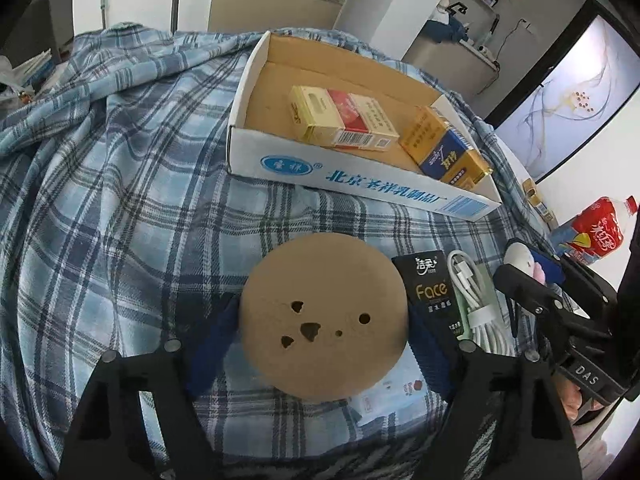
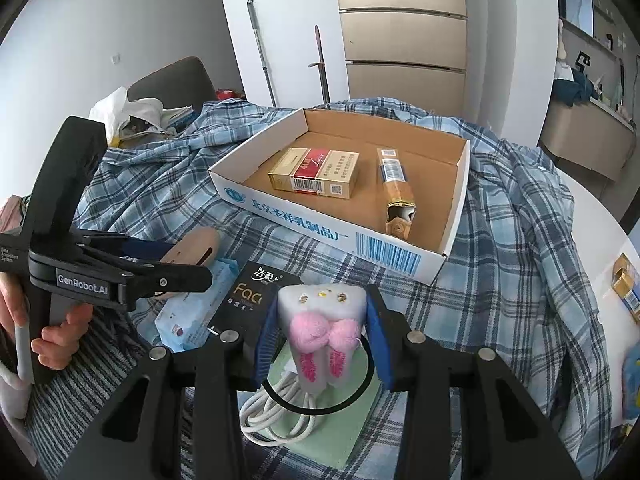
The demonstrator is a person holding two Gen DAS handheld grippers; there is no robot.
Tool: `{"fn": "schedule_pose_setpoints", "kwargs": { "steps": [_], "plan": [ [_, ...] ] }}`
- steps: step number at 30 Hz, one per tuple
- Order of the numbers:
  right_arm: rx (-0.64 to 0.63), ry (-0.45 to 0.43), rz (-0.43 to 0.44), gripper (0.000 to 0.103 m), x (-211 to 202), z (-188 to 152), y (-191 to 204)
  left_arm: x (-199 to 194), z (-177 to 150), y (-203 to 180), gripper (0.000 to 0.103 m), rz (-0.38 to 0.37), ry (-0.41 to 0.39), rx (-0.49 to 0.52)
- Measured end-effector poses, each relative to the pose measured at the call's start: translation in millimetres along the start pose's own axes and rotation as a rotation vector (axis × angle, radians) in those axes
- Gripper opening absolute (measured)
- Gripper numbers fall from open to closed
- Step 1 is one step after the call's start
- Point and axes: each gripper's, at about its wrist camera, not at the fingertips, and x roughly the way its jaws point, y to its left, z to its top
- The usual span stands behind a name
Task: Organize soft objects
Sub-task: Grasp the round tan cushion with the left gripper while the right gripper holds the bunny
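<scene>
Nearest the lens: left gripper (image 1: 324, 320) closed on tan sponge disc (image 1: 324, 314), blue pads at both edges, above the plaid cloth (image 1: 120, 200). Right gripper (image 2: 320, 332) clamped on small white plush with pink ears (image 2: 322, 320). Ahead, cardboard tray (image 2: 436, 264) half filled with cartons. Risks: disc squirming out under squeeze; black hair band (image 2: 320, 400) snagging the cable (image 2: 276, 420).

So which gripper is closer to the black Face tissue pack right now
Right, narrowly. The right gripper, shut on the white plush toy, hangs just beside the black Face pack. The left gripper, clamping the tan disc, sits beside the pack's other side.
</scene>
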Motion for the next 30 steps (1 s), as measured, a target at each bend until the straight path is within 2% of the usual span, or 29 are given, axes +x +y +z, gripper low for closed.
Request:
{"fn": "schedule_pose_setpoints", "kwargs": {
  "steps": [3, 7, 13, 20, 26, 30],
  "plan": [
    [0.003, -0.003, -0.002, 0.040, -1, 0, 0, -10, -3, -5, 0.081, 0.018, -0.044, 0.030],
    [0.005, -0.037, -0.012, 0.040, -7, -1, 0, -29, -11, -21, 0.080, 0.070, -0.168, 0.116],
    [0.030, -0.178, -0.038, 0.040, -32, 0, -3, -67, -33, -48, 0.080, 0.107, -0.426, 0.258],
    [0.034, -0.336, -0.071, 0.040, -58, -1, -1, -98, -57, -67, 0.081, 0.166, -0.637, 0.334],
    [0.010, -0.415, -0.087, 0.040, -71, -3, 4, -110, -72, -79, 0.081, 0.203, -0.738, 0.390],
    [0.009, -0.425, -0.086, 0.040, -72, -4, 4, -114, -72, -82, 0.081, 0.201, -0.747, 0.392]
  ]
}}
